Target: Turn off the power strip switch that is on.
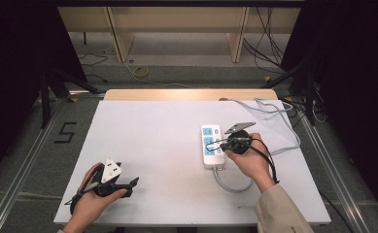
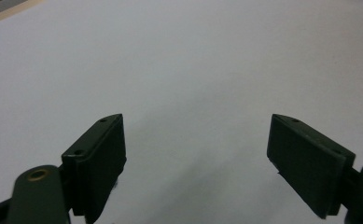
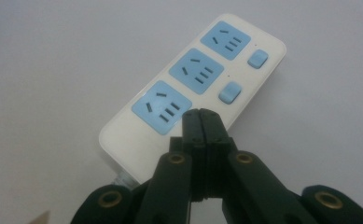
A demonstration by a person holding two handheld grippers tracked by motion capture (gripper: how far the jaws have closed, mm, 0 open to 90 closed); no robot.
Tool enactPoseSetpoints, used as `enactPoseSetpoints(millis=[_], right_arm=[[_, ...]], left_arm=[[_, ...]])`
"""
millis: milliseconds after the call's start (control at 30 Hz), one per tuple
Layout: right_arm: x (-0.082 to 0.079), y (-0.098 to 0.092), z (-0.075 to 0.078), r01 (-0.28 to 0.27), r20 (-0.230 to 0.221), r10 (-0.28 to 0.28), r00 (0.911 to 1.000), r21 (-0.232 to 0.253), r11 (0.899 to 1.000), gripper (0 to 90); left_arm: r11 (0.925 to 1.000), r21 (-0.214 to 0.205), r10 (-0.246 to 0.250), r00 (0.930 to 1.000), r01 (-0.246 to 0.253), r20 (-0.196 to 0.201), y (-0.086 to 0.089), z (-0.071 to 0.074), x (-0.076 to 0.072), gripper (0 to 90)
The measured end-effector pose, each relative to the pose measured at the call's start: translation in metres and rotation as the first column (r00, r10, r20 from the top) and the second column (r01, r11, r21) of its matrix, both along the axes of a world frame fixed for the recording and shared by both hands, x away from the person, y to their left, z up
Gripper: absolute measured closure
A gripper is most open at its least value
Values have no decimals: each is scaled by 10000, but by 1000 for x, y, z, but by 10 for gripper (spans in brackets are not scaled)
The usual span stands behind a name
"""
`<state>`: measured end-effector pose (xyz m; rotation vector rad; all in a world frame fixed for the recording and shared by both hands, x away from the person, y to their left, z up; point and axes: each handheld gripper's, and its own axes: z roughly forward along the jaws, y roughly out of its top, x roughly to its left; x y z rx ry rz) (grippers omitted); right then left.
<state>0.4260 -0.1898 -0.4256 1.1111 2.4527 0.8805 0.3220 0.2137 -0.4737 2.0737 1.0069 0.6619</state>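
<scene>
A white power strip (image 1: 211,145) with three blue sockets lies right of the table's middle; in the right gripper view the power strip (image 3: 193,79) shows two blue switches (image 3: 230,92) beside the farther sockets. My right gripper (image 1: 221,144) points left over the strip's near end. Its jaws are shut together with nothing between them, and the right gripper (image 3: 200,114) has its tips just beside the nearest socket (image 3: 161,108); whether they touch the strip I cannot tell. My left gripper (image 1: 130,184) rests at the table's near left, open. The left gripper (image 2: 195,154) faces bare white tabletop.
The strip's grey cable (image 1: 232,187) curls out of its near end and loops toward the back right corner (image 1: 274,109). The white table (image 1: 147,145) has a wooden strip along its far edge. Metal rails, cables and dark curtains surround it.
</scene>
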Motion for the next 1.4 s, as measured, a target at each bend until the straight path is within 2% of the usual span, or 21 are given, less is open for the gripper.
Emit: enactPoseSetpoints(millis=[467, 867, 1400], right_arm=[[4, 2, -3, 33, -169, -34, 9999, -52, 10000, 900], [10, 8, 0, 19, -214, -24, 9998, -245, 9997, 900], [18, 10, 2, -19, -643, -19, 9979, -597, 9982, 900]], left_arm=[[10000, -1, -2, 10000, 2, -4, 0, 0, 0, 196], [10000, 41, -42, 10000, 42, -15, 0, 0, 0, 197], [10000, 40, -35, 10000, 35, -27, 0, 0, 0, 198]])
